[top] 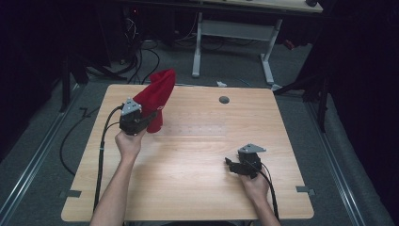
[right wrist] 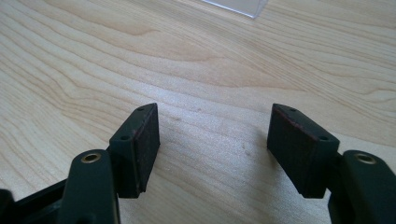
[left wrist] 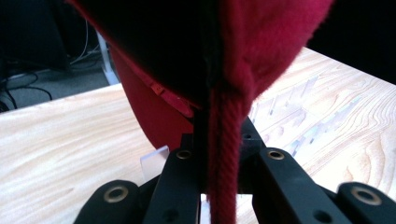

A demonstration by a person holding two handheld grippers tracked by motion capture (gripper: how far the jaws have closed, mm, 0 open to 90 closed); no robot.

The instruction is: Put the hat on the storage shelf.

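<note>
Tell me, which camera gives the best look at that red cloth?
The high view: it shows the whole red cloth lifted above the table, pinched by the left tool. The left gripper view shows just a close, dark stretch of the fabric and its seam. The right gripper view looks at bare wood.

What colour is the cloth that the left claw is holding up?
Red; the cloth shows best in the high view.
</note>
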